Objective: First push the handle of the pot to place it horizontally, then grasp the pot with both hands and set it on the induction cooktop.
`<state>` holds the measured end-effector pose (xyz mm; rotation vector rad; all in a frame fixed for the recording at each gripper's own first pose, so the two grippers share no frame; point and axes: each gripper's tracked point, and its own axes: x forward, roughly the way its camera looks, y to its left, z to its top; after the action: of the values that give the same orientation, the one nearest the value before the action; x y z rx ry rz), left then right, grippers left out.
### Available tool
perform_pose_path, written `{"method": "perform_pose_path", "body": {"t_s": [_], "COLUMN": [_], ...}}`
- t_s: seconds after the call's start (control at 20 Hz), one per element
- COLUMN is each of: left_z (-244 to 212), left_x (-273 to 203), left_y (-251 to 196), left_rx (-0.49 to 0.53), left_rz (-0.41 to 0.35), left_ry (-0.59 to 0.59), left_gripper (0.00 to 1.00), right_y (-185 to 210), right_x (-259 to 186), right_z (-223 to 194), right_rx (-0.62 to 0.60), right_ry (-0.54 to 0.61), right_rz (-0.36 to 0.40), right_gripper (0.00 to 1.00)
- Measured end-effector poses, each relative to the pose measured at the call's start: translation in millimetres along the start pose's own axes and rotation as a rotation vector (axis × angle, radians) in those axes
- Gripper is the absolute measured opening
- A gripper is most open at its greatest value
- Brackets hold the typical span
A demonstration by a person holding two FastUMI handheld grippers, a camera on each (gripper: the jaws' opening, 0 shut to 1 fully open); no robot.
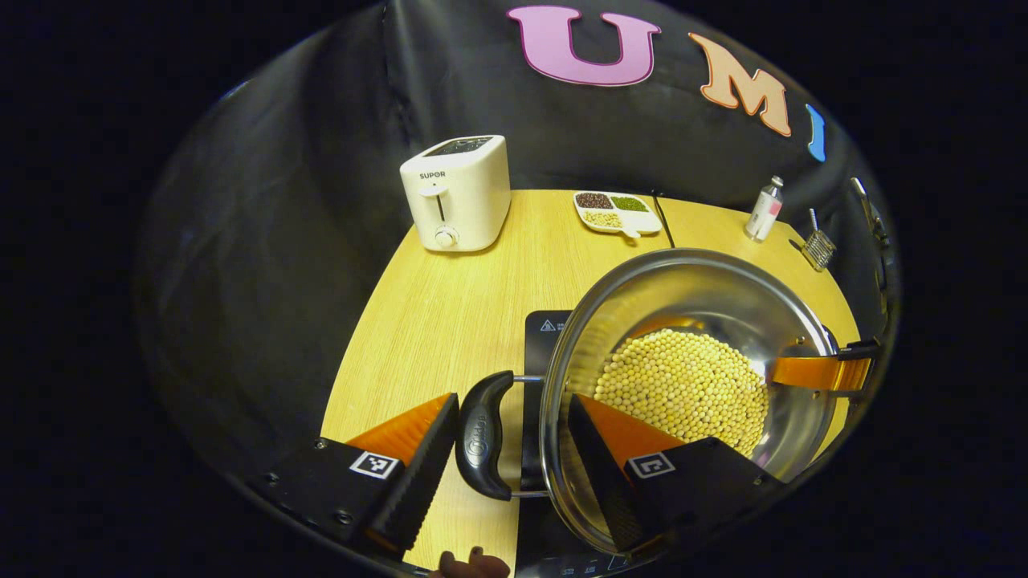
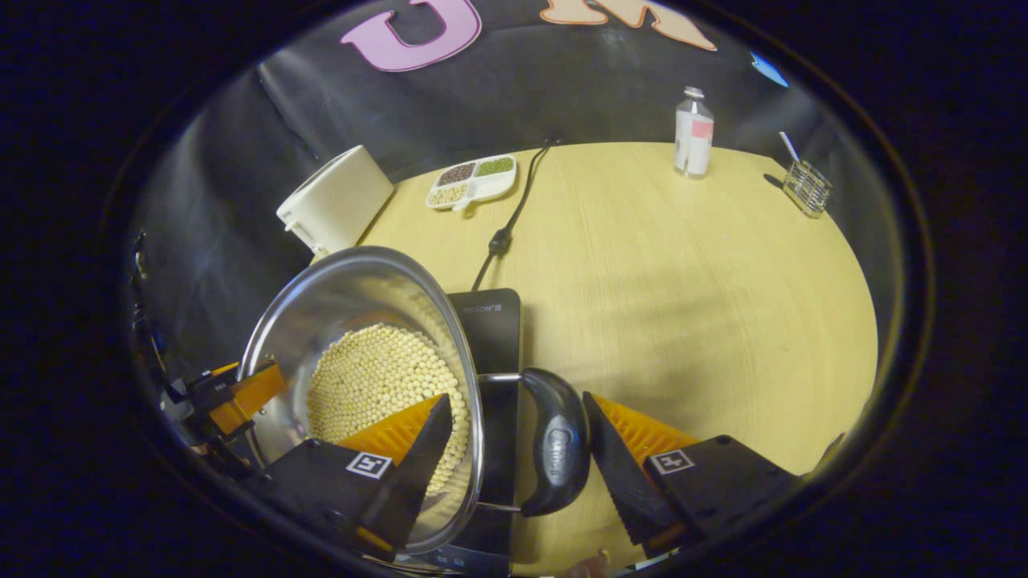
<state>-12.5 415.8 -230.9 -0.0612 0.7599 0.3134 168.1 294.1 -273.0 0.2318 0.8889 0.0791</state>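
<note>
Evidently the carrying step is in hand: the pot [image 1: 683,385], holding pale beans [image 1: 683,389], sits over the black induction cooktop [image 1: 540,337] on the wooden table [image 1: 450,321]. The left gripper [image 1: 514,461] straddles the pot's rim and its black left handle [image 1: 482,433], one finger inside the pot, one outside, with small gaps showing. The right gripper [image 2: 514,453] brackets the right handle [image 2: 558,441] likewise. Whether the pot rests flat cannot be told; next, seemingly, comes settling it squarely and spreading both sets of fingers evenly.
</note>
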Motion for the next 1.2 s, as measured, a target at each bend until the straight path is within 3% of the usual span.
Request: {"method": "perform_pose_path", "body": {"t_s": [0.3, 0.4, 0.45, 0.7, 0.9, 0.95, 1.2], "left_z": [28, 50, 62, 116, 148, 157, 183], "left_x": [-17, -31, -41, -91, -146, -159, -231], "left_y": [-1, -1, -3, -31, -77, -94, -185], "left_rx": [0.069, 0.125, 0.153, 0.208, 0.224, 0.216, 0.128], "left_rz": [0.027, 0.062, 0.077, 0.09, 0.058, 0.036, -0.054], "left_ry": [-0.088, -0.165, -0.206, -0.397, -0.545, -0.584, -0.772], "left_gripper": [0.88, 0.88, 0.88, 0.87, 0.87, 0.87, 0.86], "right_y": [-4, -5, -3, -5, -23, -31, -82], "right_x": [-19, -35, -43, -100, -154, -170, -254], "right_z": [23, 44, 54, 97, 115, 121, 146], "right_rx": [-0.006, -0.03, -0.034, -0.02, -0.04, -0.045, -0.13], "right_ry": [-0.071, -0.142, -0.17, -0.344, -0.493, -0.536, -0.737], "right_rz": [-0.006, -0.004, 0.009, 0.068, 0.12, 0.132, 0.163], "right_gripper": [1.0, 1.0, 0.94, 0.94, 0.94, 1.0, 0.99]}}
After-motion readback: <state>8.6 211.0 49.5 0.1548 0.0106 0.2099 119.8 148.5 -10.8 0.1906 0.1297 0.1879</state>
